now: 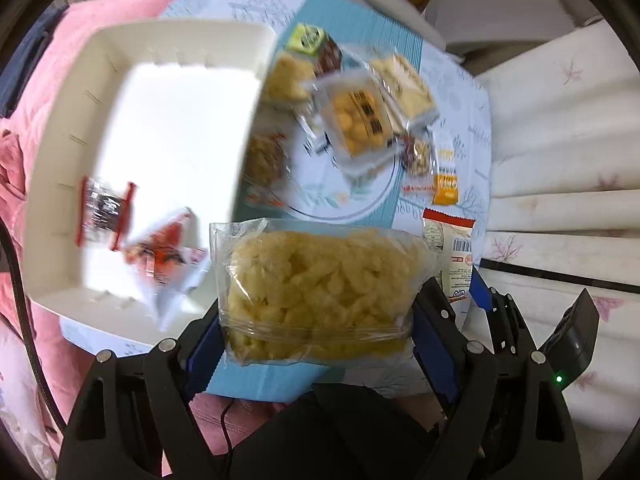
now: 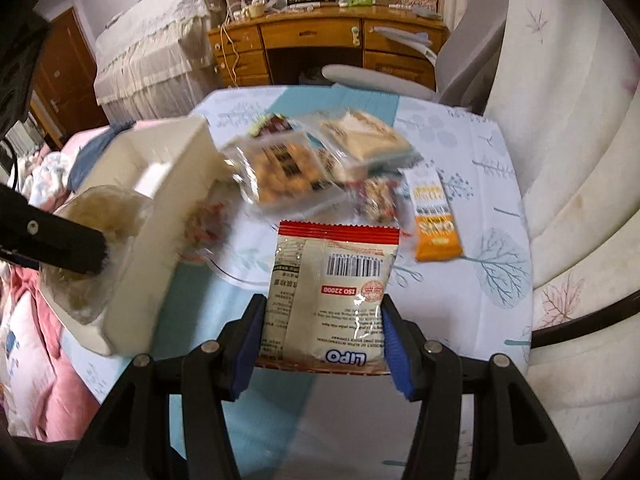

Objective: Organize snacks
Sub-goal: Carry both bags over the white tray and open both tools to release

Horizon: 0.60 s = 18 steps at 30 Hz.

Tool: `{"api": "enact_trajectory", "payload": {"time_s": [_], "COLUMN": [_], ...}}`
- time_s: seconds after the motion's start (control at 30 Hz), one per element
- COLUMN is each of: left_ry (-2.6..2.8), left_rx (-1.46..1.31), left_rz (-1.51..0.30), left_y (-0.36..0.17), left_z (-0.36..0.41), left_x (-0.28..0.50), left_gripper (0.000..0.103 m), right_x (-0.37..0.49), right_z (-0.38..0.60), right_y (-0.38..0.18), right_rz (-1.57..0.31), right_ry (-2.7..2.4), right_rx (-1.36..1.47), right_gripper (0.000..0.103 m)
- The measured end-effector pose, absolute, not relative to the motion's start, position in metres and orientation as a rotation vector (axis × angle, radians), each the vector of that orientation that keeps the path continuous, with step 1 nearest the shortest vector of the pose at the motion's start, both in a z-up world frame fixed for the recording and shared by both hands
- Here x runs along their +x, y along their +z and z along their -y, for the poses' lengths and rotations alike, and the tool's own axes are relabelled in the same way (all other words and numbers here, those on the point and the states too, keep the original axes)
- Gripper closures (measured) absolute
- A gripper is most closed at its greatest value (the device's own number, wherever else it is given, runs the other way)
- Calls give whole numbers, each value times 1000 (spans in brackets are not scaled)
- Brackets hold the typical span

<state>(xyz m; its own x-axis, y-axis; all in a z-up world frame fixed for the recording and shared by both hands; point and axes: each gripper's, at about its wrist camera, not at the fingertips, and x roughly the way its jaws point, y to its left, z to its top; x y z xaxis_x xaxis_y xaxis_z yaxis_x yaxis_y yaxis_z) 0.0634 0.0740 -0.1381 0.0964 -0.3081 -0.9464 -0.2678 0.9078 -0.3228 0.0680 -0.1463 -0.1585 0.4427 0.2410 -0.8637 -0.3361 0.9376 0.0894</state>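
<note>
We hold our left gripper [image 1: 316, 320] pointing steeply down, above the white tray [image 1: 60, 168], and its blue pads [image 1: 202, 344] squeeze a clear bag of yellow puffs [image 1: 316, 288] from both sides. Our right gripper [image 2: 324, 340] also points down, just to the right of the white tray, and its two fingers pinch a white packet with a red top [image 2: 332, 284]. In the right wrist view, one black finger [image 2: 60, 244] of our left gripper sits over the tray's near corner.
</note>
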Motion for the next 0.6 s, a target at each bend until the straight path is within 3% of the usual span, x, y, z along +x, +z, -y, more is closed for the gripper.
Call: {"api": "enact_trajectory", "payload": {"time_s": [0.6], "left_ry": [-26], "left_rx": [-455], "left_rz": [-1247], "left_y": [-96], "left_z": [-201], "left_x": [26], "left_gripper": [19], "right_x": [25], "right_z": [34], "right_y": [-95], "right_rz": [-873], "right_ry": [428], "right_rx": [-108], "right_gripper": [48]}}
